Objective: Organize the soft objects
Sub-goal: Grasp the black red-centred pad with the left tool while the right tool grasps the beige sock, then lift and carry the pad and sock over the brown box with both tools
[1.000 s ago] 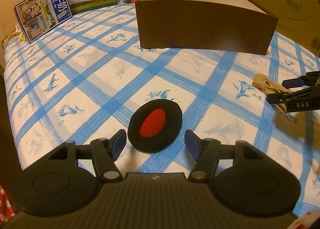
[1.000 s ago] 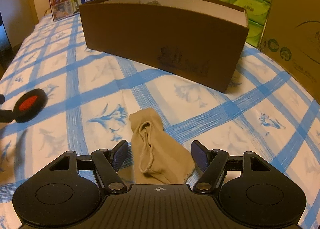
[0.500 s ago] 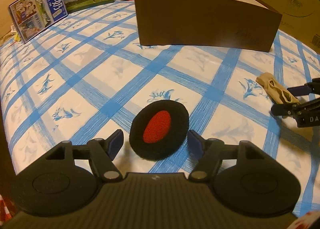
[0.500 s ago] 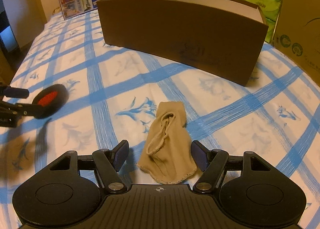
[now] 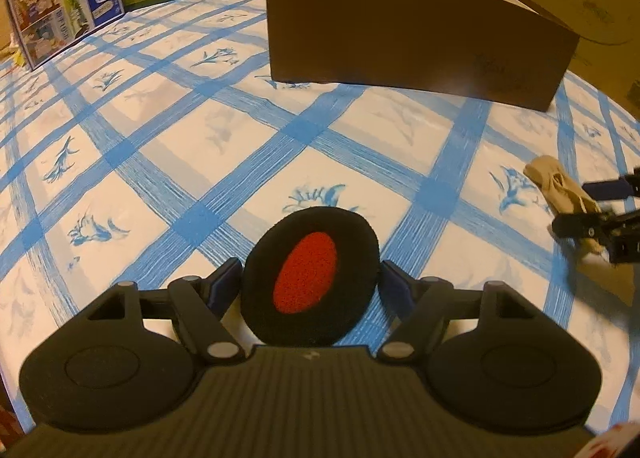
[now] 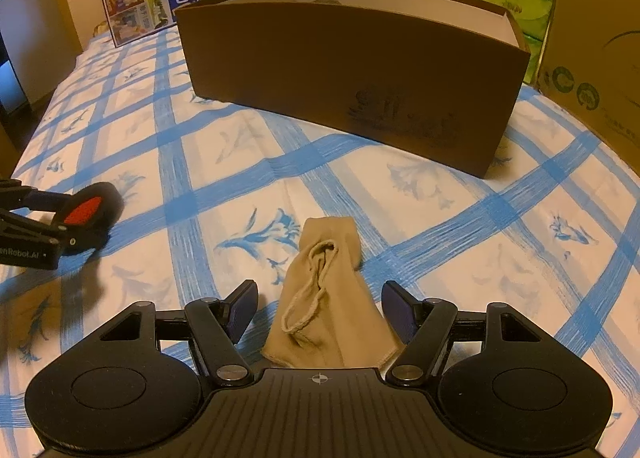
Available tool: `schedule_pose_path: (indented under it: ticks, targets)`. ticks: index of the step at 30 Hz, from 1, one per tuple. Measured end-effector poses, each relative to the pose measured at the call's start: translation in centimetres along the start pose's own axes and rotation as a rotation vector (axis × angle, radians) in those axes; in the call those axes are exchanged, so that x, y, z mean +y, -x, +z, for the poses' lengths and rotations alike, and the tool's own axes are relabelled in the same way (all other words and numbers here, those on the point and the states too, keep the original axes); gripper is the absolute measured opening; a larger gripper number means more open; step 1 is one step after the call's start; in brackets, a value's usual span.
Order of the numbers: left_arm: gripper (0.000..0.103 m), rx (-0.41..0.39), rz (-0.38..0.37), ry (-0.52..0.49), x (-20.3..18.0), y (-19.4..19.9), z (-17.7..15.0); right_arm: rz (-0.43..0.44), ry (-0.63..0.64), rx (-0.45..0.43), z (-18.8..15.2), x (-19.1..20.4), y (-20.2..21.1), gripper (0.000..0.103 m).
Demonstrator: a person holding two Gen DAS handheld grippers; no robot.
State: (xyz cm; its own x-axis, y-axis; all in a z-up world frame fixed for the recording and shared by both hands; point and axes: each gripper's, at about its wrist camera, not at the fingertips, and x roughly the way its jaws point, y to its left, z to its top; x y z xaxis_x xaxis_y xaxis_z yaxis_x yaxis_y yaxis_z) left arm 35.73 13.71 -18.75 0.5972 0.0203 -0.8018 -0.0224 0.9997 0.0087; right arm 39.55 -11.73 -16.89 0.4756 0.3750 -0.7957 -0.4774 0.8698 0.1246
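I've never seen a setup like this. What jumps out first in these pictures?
A black round pad with a red centre lies on the blue-checked sheet, between the open fingers of the left gripper. To its right a beige sock lies between the open fingers of the right gripper. Behind both stands a big brown box, open at the top.

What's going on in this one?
A person holds a gripper in each hand over a blue-checked bedsheet. The left gripper, its jaws having just been opening, straddles a black ear pad with a red centre. The right gripper is open around a beige sock; neither item looks clamped yet. A brown cardboard box stands open beyond them.
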Motion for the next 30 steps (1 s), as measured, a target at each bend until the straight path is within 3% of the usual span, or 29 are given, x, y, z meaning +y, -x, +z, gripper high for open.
schedule_pose_path:
  ticks: [5,13,15,19,21,24,30]
  targets:
    - [0.067,0.024,0.031,0.063,-1.1,0.4,0.0,-0.003,-0.013,0.000,-0.2,-0.4,-0.1,0.069]
    - [0.066,0.025,0.053,0.048,-2.8,0.4,-0.1,-0.016,0.016,-0.020,0.1,-0.4,-0.8,0.068]
    - [0.066,0.027,0.051,0.048,-2.8,0.4,0.0,-0.010,0.037,-0.025,0.1,-0.1,-0.8,0.047]
    - [0.066,0.033,0.057,0.041,-3.0,0.5,0.0,-0.016,0.068,-0.032,-0.1,0.5,-0.4,0.031]
    - [0.066,0.038,0.055,0.044,-3.0,0.7,0.0,-0.015,0.065,-0.039,-0.2,0.4,-0.1,0.017]
    - [0.066,0.037,0.055,0.039,-3.3,1.2,0.0,-0.005,0.055,-0.039,-0.1,0.3,0.5,0.010]
    - [0.066,0.018,0.059,0.022,-4.0,2.7,0.4,0.004,0.015,-0.028,-0.4,-0.1,1.7,0.008]
